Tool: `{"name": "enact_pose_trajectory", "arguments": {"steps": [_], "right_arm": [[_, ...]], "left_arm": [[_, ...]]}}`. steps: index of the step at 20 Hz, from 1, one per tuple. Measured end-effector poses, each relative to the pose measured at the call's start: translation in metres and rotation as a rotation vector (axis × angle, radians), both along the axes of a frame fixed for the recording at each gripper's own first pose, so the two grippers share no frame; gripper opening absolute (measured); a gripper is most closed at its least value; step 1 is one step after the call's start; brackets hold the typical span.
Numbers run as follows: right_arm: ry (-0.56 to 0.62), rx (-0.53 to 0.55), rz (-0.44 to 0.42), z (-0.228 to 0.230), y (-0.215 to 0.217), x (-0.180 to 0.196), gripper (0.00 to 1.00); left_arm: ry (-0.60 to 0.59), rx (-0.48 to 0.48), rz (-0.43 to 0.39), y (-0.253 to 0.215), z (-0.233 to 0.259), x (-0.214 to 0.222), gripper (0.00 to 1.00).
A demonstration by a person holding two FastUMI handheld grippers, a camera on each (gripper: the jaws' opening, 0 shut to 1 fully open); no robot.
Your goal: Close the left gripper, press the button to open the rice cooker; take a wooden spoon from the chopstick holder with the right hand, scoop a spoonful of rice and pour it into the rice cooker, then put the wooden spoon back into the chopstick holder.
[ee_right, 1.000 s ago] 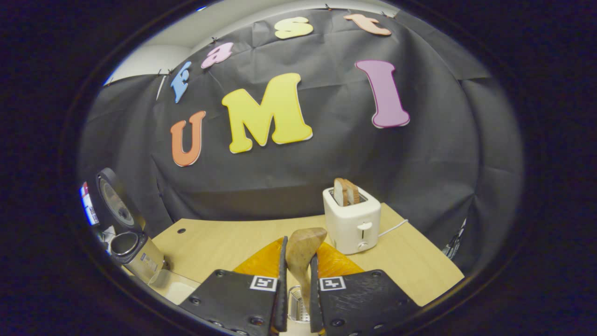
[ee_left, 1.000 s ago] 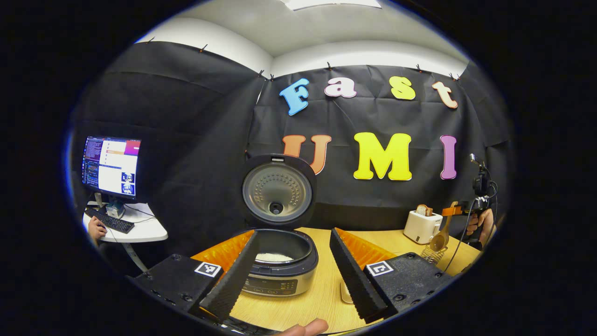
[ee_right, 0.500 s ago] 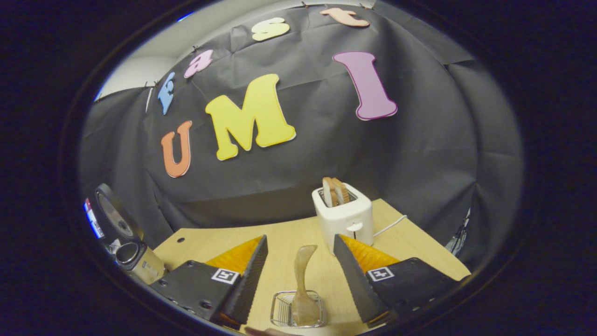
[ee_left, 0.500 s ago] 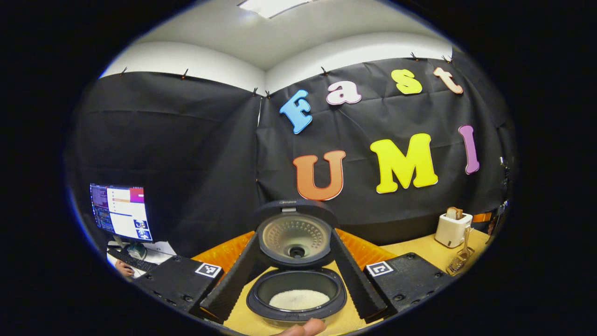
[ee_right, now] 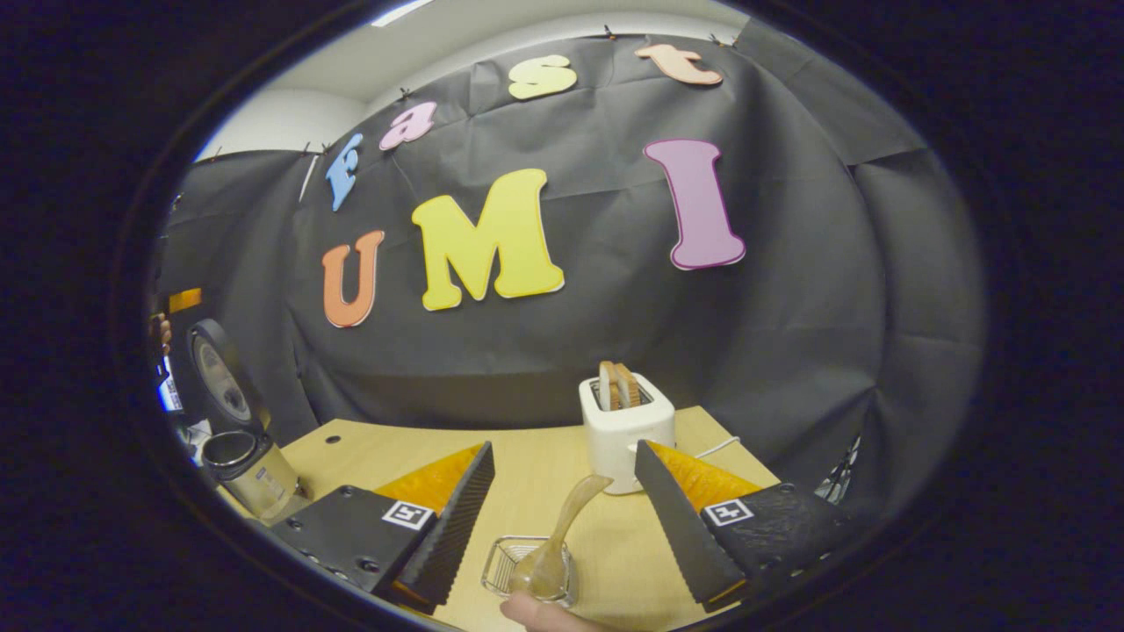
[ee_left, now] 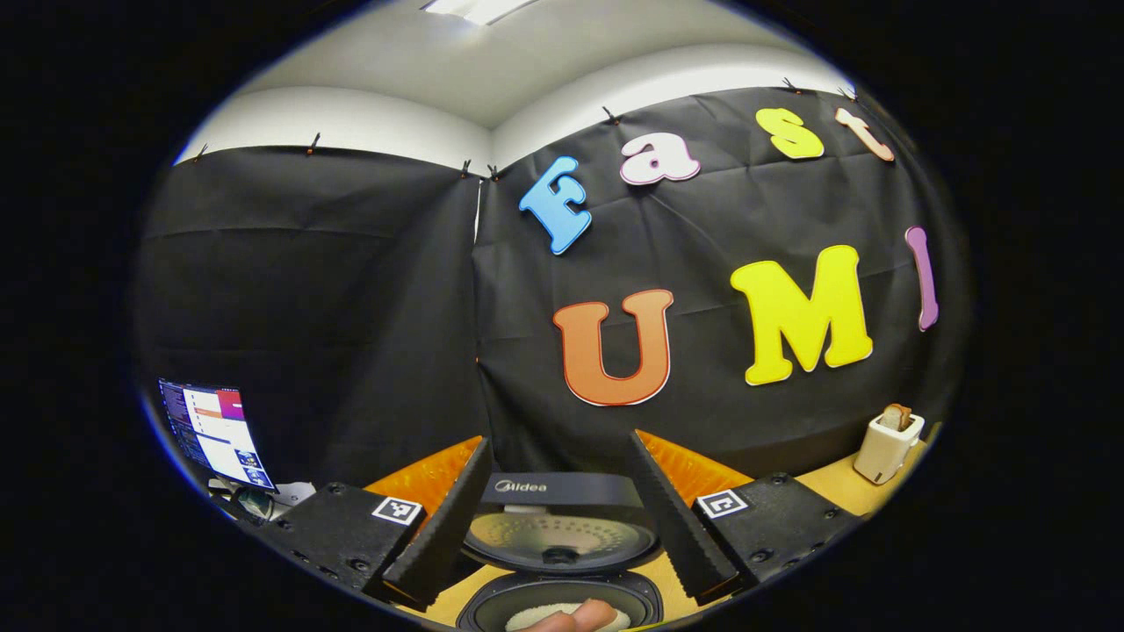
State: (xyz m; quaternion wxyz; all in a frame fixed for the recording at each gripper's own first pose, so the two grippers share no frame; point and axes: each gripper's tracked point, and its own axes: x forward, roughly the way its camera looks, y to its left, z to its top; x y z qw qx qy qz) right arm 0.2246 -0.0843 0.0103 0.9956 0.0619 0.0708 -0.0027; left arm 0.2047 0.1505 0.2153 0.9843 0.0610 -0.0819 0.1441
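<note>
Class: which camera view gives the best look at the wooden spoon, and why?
The right gripper view: the wooden spoon stands in the wire chopstick holder between the open right gripper fingers, handle leaning towards the toaster. The left gripper view faces the rice cooker instead.

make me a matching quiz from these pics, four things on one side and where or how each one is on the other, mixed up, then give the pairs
Things:
1. wooden spoon
2. rice cooker
3. toaster
4. right tool

States:
A. lid up, rice inside
B. open, holding nothing
C. standing in the wire chopstick holder
D. bread slices sticking out the top

Pairs: 1-C, 2-A, 3-D, 4-B
</note>
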Motion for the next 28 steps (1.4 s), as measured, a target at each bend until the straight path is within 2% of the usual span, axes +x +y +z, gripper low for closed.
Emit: {"name": "enact_pose_trajectory", "arguments": {"steps": [1, 5, 7, 8, 9, 15, 16, 19, 20, 22, 28], "right_arm": [[-0.006, 0.002, 0.002, 0.000, -0.001, -0.005, 0.95], [-0.025, 0.021, -0.003, 0.001, -0.005, -0.021, 0.95], [-0.031, 0.026, 0.006, 0.001, -0.002, -0.028, 0.95], [-0.034, 0.026, 0.008, 0.002, 0.000, -0.032, 0.95], [-0.035, 0.022, 0.009, 0.002, 0.002, -0.037, 0.95], [-0.036, 0.027, 0.046, -0.006, 0.025, -0.071, 0.96], [-0.033, 0.034, 0.051, -0.010, 0.029, -0.078, 0.92], [-0.013, 0.065, 0.062, -0.021, 0.043, -0.099, 0.92], [0.003, 0.069, 0.059, -0.024, 0.047, -0.105, 0.96], [0.016, 0.063, 0.059, -0.022, 0.058, -0.124, 0.96], [-0.033, 0.047, 0.026, -0.014, 0.074, -0.181, 0.96]], "left_arm": [[0.015, -0.014, 0.005, 0.008, -0.001, 0.014, 0.98], [0.086, -0.084, 0.034, 0.037, -0.016, 0.049, 0.98], [0.138, -0.129, 0.003, 0.035, -0.034, 0.053, 0.98], [0.107, -0.111, -0.016, 0.036, -0.028, 0.054, 0.96], [0.131, -0.111, -0.018, 0.034, -0.034, 0.050, 0.99], [0.154, -0.104, -0.041, 0.020, -0.060, -0.010, 0.99], [0.153, -0.101, -0.049, 0.018, -0.067, -0.019, 0.99], [0.158, -0.095, -0.082, 0.010, -0.096, -0.050, 0.99], [0.166, -0.095, -0.091, 0.007, -0.107, -0.061, 0.99], [0.180, -0.105, -0.108, 0.003, -0.132, -0.077, 0.99], [0.200, -0.120, -0.109, -0.002, -0.192, -0.104, 0.99]]}}
